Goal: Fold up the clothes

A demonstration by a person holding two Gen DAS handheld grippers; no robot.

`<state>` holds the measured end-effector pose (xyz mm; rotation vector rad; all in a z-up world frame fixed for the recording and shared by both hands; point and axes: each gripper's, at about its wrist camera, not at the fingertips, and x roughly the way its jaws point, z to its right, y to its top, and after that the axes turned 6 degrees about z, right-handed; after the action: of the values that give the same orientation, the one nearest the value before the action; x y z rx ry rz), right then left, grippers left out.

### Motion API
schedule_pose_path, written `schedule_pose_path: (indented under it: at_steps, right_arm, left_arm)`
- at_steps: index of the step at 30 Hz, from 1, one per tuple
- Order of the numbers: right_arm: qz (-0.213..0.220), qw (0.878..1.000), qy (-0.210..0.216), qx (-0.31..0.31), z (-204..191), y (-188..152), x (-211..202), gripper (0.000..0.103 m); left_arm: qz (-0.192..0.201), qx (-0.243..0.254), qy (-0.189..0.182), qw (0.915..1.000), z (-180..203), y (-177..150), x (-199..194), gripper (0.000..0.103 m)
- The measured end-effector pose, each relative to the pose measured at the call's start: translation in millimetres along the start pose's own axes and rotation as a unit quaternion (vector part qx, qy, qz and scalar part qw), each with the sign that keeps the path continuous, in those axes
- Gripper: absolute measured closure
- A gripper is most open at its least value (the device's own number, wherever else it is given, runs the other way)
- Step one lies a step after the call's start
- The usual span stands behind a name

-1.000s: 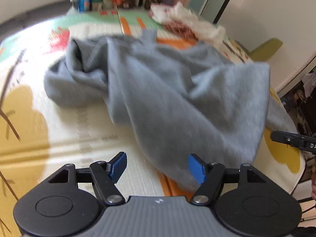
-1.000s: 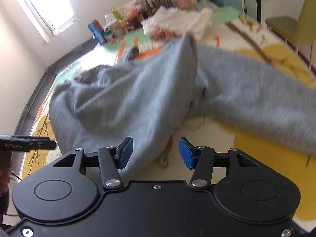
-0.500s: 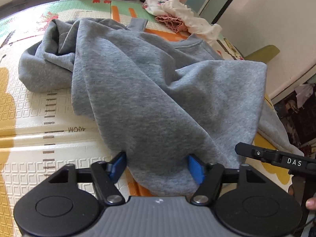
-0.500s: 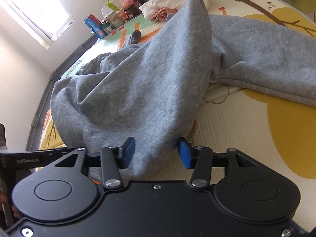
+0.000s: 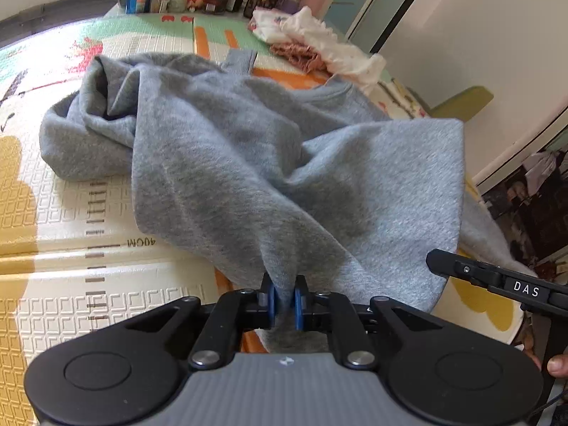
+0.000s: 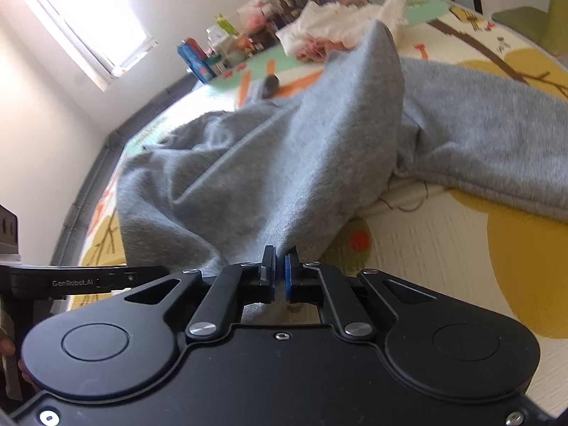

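Grey fleecy sweatshirt (image 5: 269, 163) lies rumpled on the embossed foam mat (image 5: 60, 284) ahead of both tools, its hem bunched where the left gripper (image 5: 284, 300) is closing on it, and the right gripper (image 6: 279, 277) pinches the cloth's edge.

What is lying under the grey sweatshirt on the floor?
The grey sweatshirt lies on a patterned foam play mat, which shows all around it, with an orange patch at its near edge. Whatever lies beneath its bunched folds cannot be seen.
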<state>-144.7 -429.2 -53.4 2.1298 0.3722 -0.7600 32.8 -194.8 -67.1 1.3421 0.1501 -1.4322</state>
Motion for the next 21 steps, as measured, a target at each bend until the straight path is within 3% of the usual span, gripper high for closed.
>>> schedule_pose_path:
  at_steps: [8,12,16,21]
  right_arm:
    - [0.059,0.998,0.015,-0.027,-24.4,33.2,-25.4,0.1]
    - [0.081,0.995,0.006,-0.055,-38.1,62.6,-17.6,0.1]
    - [0.065,0.995,-0.008,-0.073,-42.5,85.5,20.2,0.1]
    - [0.032,0.996,-0.026,-0.073,-39.2,95.5,70.7,0.1]
  left_arm:
    - [0.076,0.006,-0.005,0.9971,-0.3,35.6,-33.1,0.093]
    - [0.104,0.009,0.012,0.9945,0.8,69.7,-22.9,0.093]
    - [0.07,-0.01,0.04,0.9967,-8.0,91.5,14.2,0.093]
    - [0.042,-0.017,0.053,0.9976,-16.2,92.3,43.4,0.093]
